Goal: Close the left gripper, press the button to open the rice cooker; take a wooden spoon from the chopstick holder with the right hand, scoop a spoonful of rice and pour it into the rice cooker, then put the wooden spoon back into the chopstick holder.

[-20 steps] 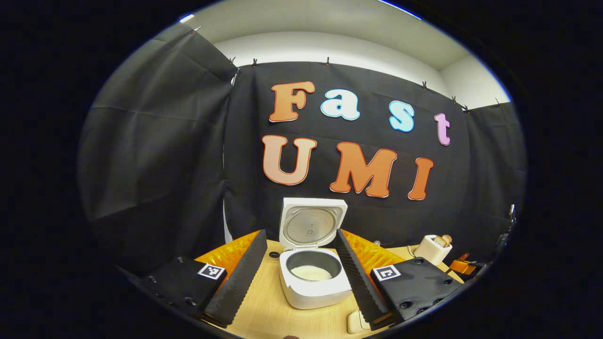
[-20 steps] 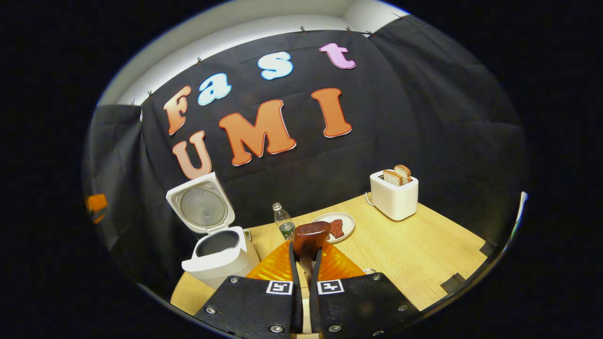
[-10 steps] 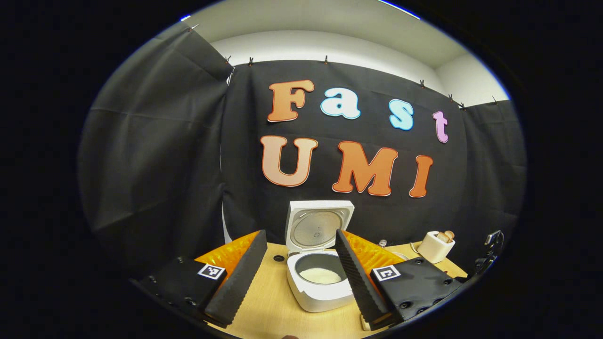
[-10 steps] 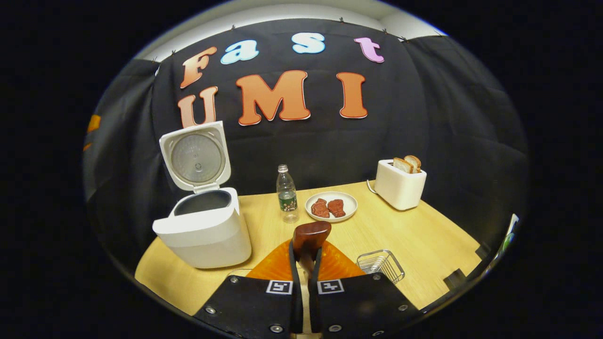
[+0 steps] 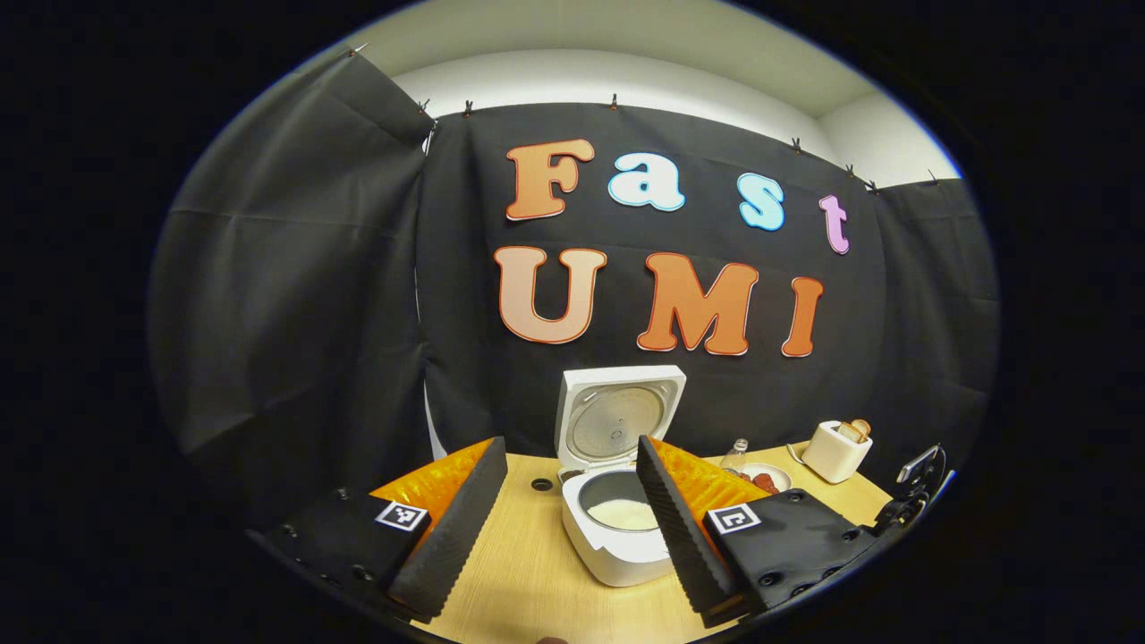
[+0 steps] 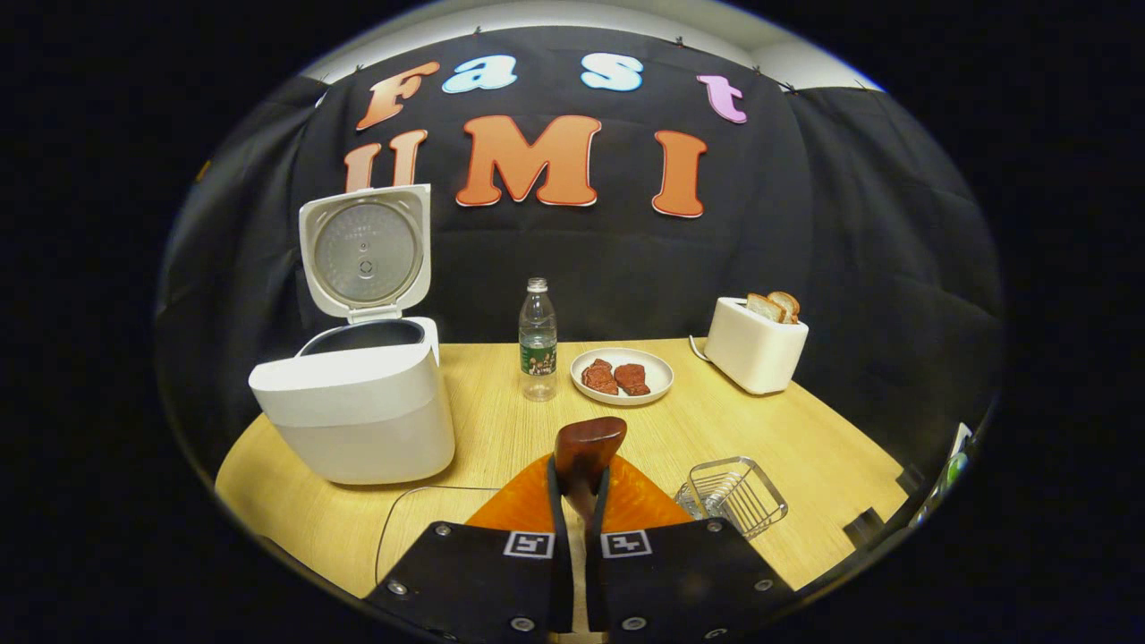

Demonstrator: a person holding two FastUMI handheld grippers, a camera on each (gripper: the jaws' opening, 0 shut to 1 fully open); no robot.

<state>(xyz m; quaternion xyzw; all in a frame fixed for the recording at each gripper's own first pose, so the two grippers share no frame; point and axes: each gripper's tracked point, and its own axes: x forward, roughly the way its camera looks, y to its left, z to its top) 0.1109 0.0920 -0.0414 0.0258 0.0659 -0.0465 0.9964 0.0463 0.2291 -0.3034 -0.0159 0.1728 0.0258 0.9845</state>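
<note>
The white rice cooker (image 5: pixel 617 555) stands with its lid (image 5: pixel 622 420) up and white rice (image 5: pixel 623 513) in the pot. My left gripper (image 5: pixel 568 443) is open, held back from the cooker, with nothing between its fingers. In the right gripper view the cooker (image 6: pixel 358 420) stands at the left with its lid (image 6: pixel 365 250) raised. My right gripper (image 6: pixel 580 474) is shut on the wooden spoon (image 6: pixel 588 443), whose dark brown bowl sticks out past the fingertips. The wire chopstick holder (image 6: pixel 735 494) sits on the table just right of that gripper.
On the wooden table (image 6: pixel 805 447) stand a clear water bottle (image 6: pixel 537 340), a white plate (image 6: pixel 662 376) with two pieces of meat, and a white toaster (image 6: pixel 756 344) holding bread. A thin cable (image 6: pixel 394 510) lies in front of the cooker.
The right gripper with the spoon has drawn back from the cooker and levelled out, bringing the wire holder into view. The left gripper has drifted back and to the left, staying open.
</note>
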